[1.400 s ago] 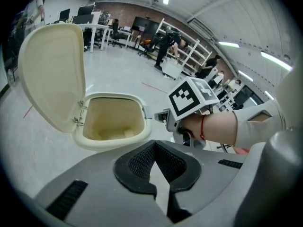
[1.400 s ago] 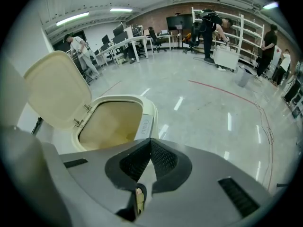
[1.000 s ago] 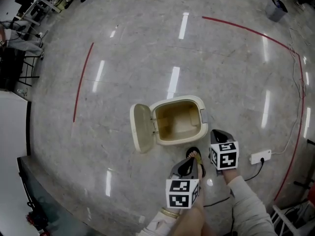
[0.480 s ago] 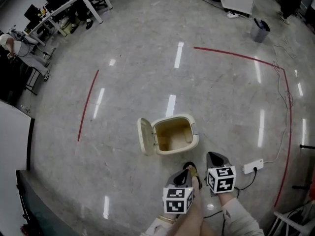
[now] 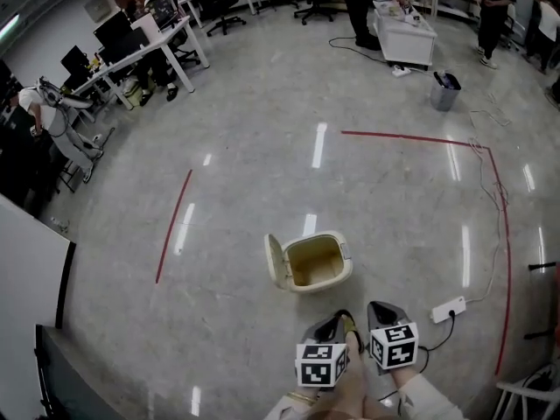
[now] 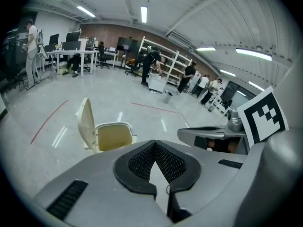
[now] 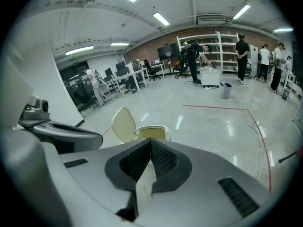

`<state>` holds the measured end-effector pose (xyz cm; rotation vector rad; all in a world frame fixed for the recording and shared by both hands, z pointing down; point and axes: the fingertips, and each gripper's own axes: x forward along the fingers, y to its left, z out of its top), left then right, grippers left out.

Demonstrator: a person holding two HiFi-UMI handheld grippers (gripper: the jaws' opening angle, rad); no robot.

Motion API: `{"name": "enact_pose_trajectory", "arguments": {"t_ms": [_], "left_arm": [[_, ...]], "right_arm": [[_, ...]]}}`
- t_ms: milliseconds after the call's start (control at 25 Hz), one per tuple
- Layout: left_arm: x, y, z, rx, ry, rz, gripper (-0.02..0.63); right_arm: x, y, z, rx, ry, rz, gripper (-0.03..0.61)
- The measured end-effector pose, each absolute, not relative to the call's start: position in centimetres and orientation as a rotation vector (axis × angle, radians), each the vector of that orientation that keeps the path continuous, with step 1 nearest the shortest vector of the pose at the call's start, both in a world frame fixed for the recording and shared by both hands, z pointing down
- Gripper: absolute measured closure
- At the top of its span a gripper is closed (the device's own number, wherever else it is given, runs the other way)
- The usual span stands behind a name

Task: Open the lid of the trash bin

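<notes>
A cream trash bin [image 5: 317, 262] stands on the grey floor, its lid [image 5: 276, 262] swung open to the left and upright, the inside bare. Both grippers hang near my body, short of the bin and apart from it. My left gripper [image 5: 332, 325] is shut with nothing between its jaws, and my right gripper [image 5: 381, 311] beside it is the same. The left gripper view has the bin [image 6: 113, 136] and lid [image 6: 85, 121] beyond the left gripper [image 6: 155, 146]. The right gripper view shows the bin [image 7: 151, 133] just past the right gripper [image 7: 150, 144].
A white power strip [image 5: 448, 308] with a black cable lies on the floor right of the grippers. Red tape lines [image 5: 175, 224] mark the floor. A small grey bin [image 5: 444, 91], a white cart [image 5: 402, 35], desks [image 5: 149, 46] and people stand far off.
The head view has lifted and pulled back, so the bin looks smaller and farther away. The lid stays open. Both grippers stay low near my body, still shut.
</notes>
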<state>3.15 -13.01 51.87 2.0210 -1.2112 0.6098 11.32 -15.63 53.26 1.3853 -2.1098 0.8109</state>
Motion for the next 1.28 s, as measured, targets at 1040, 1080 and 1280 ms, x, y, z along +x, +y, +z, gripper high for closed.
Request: {"name": "enact_pose_trajectory", "arguments": {"t_ms": [1040, 1080, 1280], "left_arm": [[4.8, -5.8, 37.9, 2.244, -1.268, 0.523, 0.609], [4.7, -5.6, 37.7, 2.249, -1.269, 0.523, 0.609], [4.0, -4.9, 36.9, 2.263, -1.28, 0.519, 0.61]], "right_arm": [[9.3, -5.7, 36.0, 1.283, -2.44, 0.48, 0.575], [9.2, -5.6, 35.8, 1.278, -2.445, 0.474, 0.575], [8.4, -5.0, 34.8, 1.26, -2.467, 0.449, 0.577]]}}
